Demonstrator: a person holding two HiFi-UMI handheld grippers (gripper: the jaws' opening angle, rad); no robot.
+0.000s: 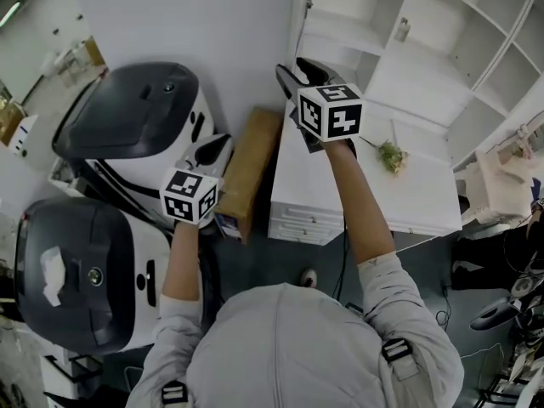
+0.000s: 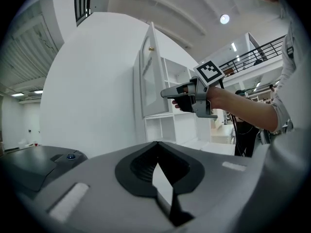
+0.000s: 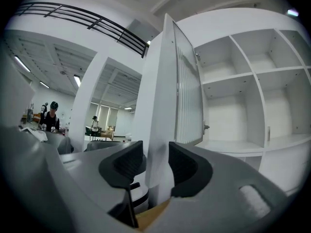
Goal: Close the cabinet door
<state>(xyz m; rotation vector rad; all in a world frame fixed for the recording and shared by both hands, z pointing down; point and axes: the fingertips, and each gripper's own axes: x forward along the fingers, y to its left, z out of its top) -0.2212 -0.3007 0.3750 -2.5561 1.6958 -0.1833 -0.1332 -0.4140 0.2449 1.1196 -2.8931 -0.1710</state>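
Cabinet door (image 3: 187, 91) swung out, seen edge-on at 12 o'clock of right gripper (image 3: 156, 161); shelves (image 3: 243, 76) exposed at 2 o'clock. Jaws held wide, nothing gripped. Door best pushed flat near free edge, toward shelves. Left gripper (image 2: 156, 147) pinched together, empty.

Head view looks steeply down; both gripper views face level toward the white open-shelved cabinet (image 1: 416, 79), shared by all.
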